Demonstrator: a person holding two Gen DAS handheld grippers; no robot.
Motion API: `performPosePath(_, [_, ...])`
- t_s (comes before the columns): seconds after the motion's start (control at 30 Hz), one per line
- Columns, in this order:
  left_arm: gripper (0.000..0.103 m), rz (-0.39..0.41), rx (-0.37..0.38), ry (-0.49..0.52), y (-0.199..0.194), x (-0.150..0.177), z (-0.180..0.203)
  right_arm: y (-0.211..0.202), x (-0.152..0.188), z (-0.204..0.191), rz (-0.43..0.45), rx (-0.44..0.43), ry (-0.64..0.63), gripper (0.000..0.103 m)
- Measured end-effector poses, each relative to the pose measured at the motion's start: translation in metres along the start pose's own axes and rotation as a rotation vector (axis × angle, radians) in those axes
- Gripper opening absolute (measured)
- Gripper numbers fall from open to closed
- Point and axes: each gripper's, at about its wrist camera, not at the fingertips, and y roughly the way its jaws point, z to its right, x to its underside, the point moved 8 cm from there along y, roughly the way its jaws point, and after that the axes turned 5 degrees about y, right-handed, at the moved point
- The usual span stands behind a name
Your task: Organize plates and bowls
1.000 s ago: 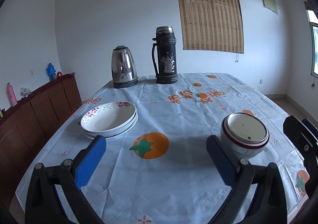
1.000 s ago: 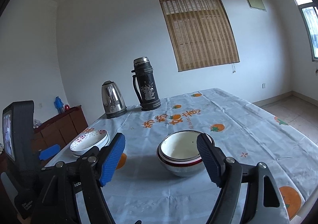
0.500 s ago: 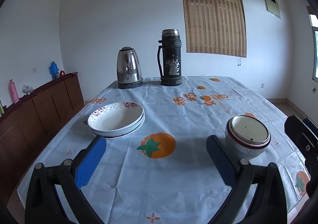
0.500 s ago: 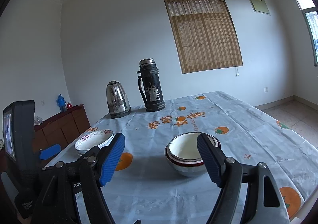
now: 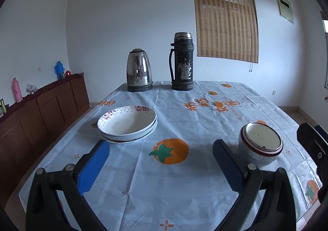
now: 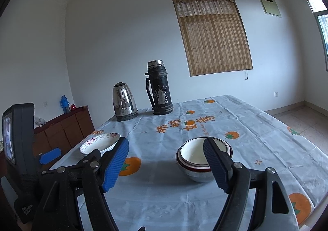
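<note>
A: What has changed in the last second?
B: Both views have lifted and pulled back. The left hand-held gripper and right hand-held gripper are held wide apart, holding nothing.
A: And the dishes?
B: The stacked plates sit far left on the tabletop; the nested bowls sit well apart, to the right. Each pile looks sorted, so I'd judge the task finished.
</note>
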Motion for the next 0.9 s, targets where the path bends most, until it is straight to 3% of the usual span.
performPosePath(0.9, [0.103,0.026,-0.053,-0.022,-0.002,-0.007,-0.016,-0.002,0.001,0.0,0.016,-0.016,0.012,0.077])
